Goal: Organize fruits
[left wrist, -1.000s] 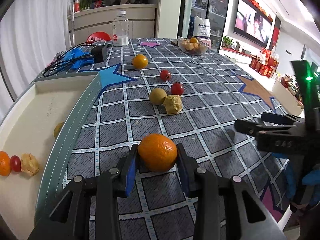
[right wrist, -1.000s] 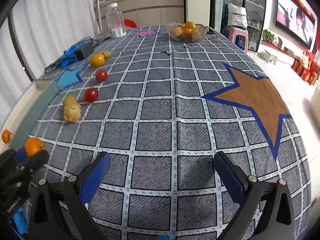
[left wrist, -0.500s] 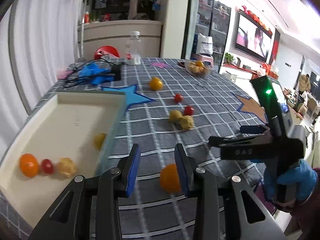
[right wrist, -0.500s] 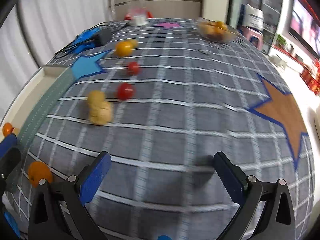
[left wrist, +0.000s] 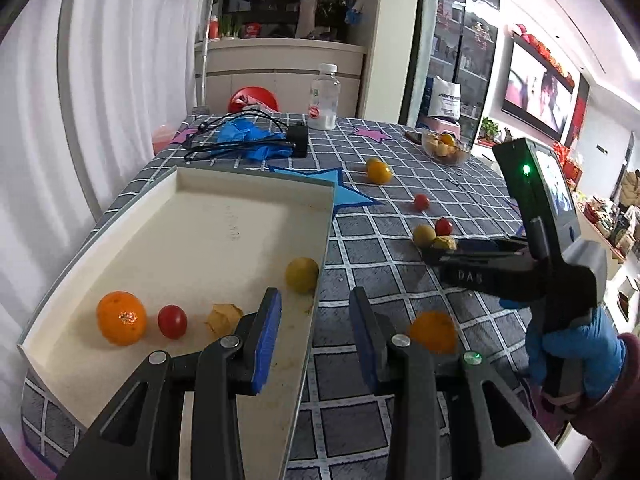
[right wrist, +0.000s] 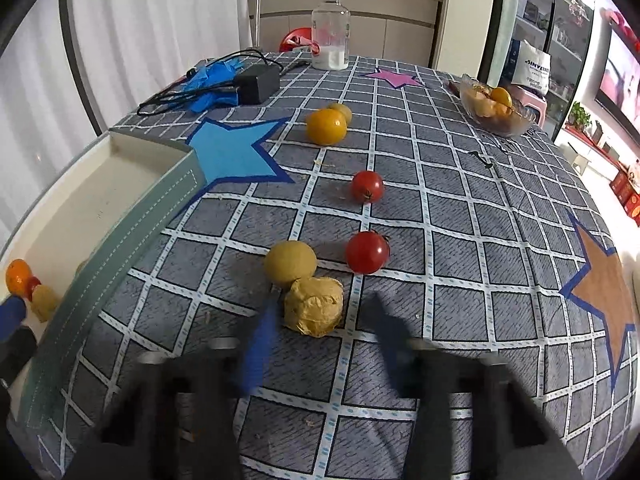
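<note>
My left gripper [left wrist: 314, 338] is open and empty above the right wall of the cream tray [left wrist: 200, 240]. An orange [left wrist: 434, 332] lies on the cloth just right of its right finger, blurred. The tray holds an orange [left wrist: 121, 323], a cherry tomato [left wrist: 172, 321], a papery husk fruit [left wrist: 224, 319] and a yellow fruit [left wrist: 302, 274]. My right gripper [right wrist: 320, 344] is open and blurred, its fingers either side of a husk fruit [right wrist: 315, 306] on the cloth. A yellow fruit [right wrist: 290, 263] and a tomato [right wrist: 367, 252] lie just beyond.
Further on the checked cloth lie another tomato [right wrist: 367, 186] and two yellow-orange fruits [right wrist: 326, 126]. A glass bowl of fruit [right wrist: 494, 110], a plastic bottle [right wrist: 330, 30], a black adapter with cables [right wrist: 256, 84] and blue gloves [right wrist: 208, 84] stand at the far end.
My left gripper let go of the orange, which now lies on the cloth to its right, and swung left over the tray wall. My right gripper moved forward to the husk fruit and narrowed.
</note>
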The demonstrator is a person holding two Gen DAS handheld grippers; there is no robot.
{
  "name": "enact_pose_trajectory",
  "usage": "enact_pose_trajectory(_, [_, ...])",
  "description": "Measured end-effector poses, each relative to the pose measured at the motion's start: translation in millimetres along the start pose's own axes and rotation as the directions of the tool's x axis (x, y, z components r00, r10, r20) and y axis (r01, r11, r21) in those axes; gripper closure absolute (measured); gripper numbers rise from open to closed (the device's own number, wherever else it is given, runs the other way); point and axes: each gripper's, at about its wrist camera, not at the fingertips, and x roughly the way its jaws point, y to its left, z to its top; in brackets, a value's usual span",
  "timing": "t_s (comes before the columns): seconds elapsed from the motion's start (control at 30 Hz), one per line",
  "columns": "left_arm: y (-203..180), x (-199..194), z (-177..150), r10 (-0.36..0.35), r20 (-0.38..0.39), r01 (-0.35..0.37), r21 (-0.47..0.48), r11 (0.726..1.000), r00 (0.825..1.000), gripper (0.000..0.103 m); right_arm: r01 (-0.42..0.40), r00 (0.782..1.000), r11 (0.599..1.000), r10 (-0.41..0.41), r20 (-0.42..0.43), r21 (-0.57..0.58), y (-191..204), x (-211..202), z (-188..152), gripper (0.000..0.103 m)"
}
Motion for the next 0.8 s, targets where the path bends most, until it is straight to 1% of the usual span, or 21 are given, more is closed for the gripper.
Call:
enact_pose_trajectory(0.07, [-5.0,-0.7,-1.4,-0.020,-0.002,0.020,0.016,1.000,1.000,0.064,-0.015,1.000,1.000,0.015,0.002,0.026,-3.8,-1.3,-0.3,0.076])
enact_pose_trajectory(0.13, [-14.3,-0.2,-2.7,-0.058,-0.008,0.058,0.041,0.997,0.998,0.063,-0.034,0.999,0.998,0.033,0.012,0.056,-11.2,-5.2,-2.7,0.076])
enact_pose_trajectory(0.17, [-19.5,0.9,-3.3,-0.074,-0.011,0.074,0.055,0.996,0.997,0.059,-0.043,0.999,0.997,0.042,0.017,0.067,-14.4,-7.6,-4.1,0.076])
enact_pose_trajectory(0.2, [-27.4,3.3,-4.6,-0.090,-0.021,0.092,0.081,0.993,0.996,0.050,-0.051,0.999,0.996,0.050,0.022,0.078,-19.4,-11.7,-6.5,0.076])
enact_pose_trajectory(0.27, [-41.4,10.7,-6.5,-0.093,-0.036,0.097,0.113,0.989,0.995,0.044,-0.055,0.998,0.995,0.053,0.027,0.084,-22.8,-17.1,-8.7,0.076])
enact_pose_trajectory(0.37, [-57.6,24.0,-9.9,-0.107,-0.085,0.118,0.134,0.984,0.991,0.044,-0.061,0.998,0.995,0.058,0.036,0.083,-27.5,-27.1,-12.4,0.076])
enact_pose_trajectory(0.43, [-66.6,31.1,-11.5,-0.127,-0.104,0.140,0.139,0.980,0.987,0.044,-0.066,0.997,0.994,0.063,0.045,0.083,-29.8,-33.5,-15.2,0.076])
enact_pose_trajectory(0.53, [-76.8,38.0,-13.0,-0.100,-0.121,0.118,0.157,0.980,0.988,0.044,-0.076,0.996,0.994,0.072,0.052,0.075,-31.2,-39.9,-18.6,0.076])
enact_pose_trajectory(0.6, [-77.8,44.4,-15.0,-0.096,-0.147,0.118,0.150,0.982,0.985,0.045,-0.082,0.995,0.994,0.078,0.058,0.073,-32.2,-42.8,-20.2,0.076])
enact_pose_trajectory(0.63, [-76.5,48.0,-16.5,-0.098,-0.162,0.121,0.138,0.983,0.982,0.047,-0.086,0.995,0.994,0.082,0.059,0.074,-32.7,-43.8,-21.0,0.076])
enact_pose_trajectory(0.67, [-75.2,50.1,-17.0,-0.095,-0.167,0.117,0.131,0.984,0.981,0.053,-0.090,0.995,0.993,0.085,0.061,0.075,-33.2,-44.5,-21.9,0.076])
enact_pose_trajectory(0.7, [-74.7,49.3,-16.9,-0.086,-0.156,0.107,0.132,0.985,0.984,0.062,-0.092,0.994,0.993,0.088,0.061,0.076,-33.5,-44.6,-22.4,0.076])
enact_pose_trajectory(0.8, [-69.2,49.0,-14.9,-0.104,-0.163,0.121,0.095,0.988,0.981,0.062,-0.103,0.993,0.991,0.098,0.061,0.080,-34.9,-45.9,-24.6,0.076])
